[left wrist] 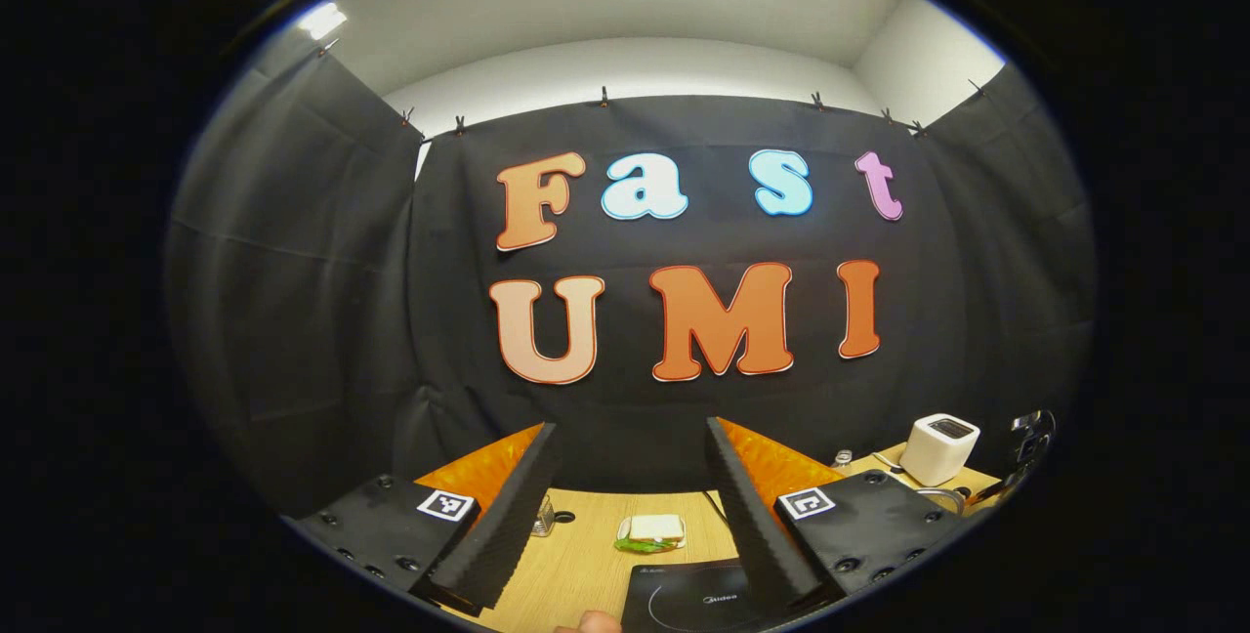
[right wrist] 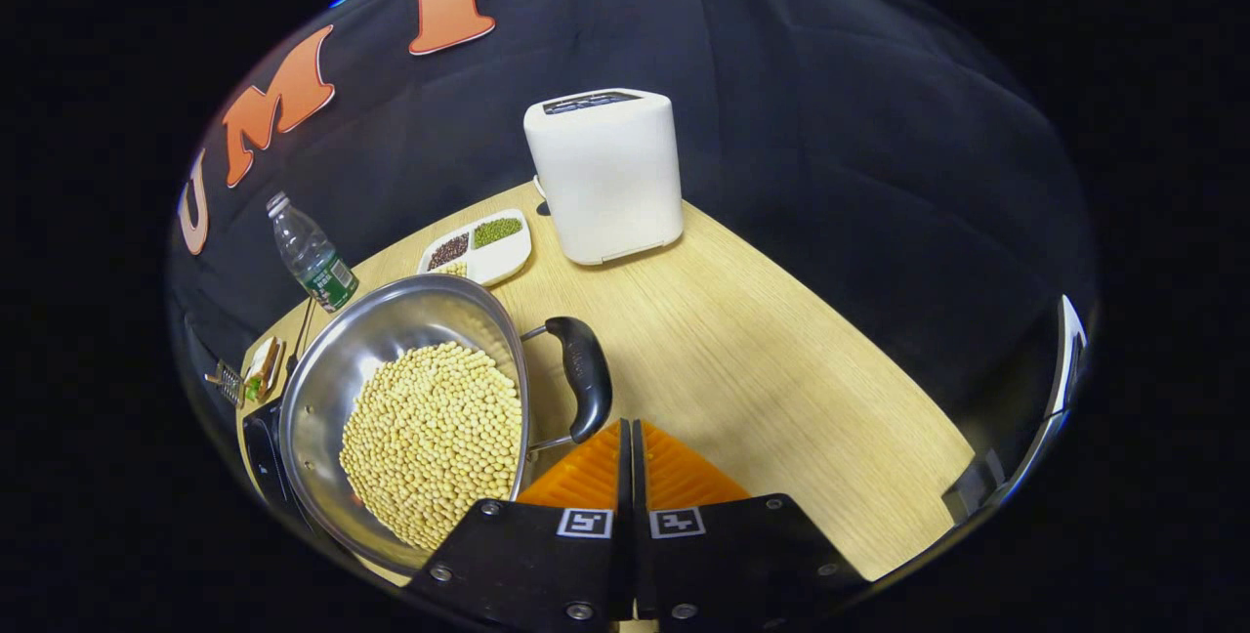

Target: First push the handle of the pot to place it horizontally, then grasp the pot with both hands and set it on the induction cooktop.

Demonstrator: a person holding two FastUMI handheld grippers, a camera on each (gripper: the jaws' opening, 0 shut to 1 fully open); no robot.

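Left gripper view: cam sits low over the near edge of the table (left wrist: 586, 555), faces level twd the far wall; cooktop (left wrist: 684, 594) right under it, toaster (left wrist: 939, 449) far right. Right gripper view: cam higher, tilted down at the table's right part, close above the pot (right wrist: 410, 418) & its handle (right wrist: 584, 374), toaster (right wrist: 605, 174) beyond. Shared: toaster, sandwich (left wrist: 652, 531) (right wrist: 262, 366), tabletop, back wall.

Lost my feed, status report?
Left claw open, raised. Right claw shut, empty, beside pot handle. Pot of beans beside cooktop. Nothing blocking.
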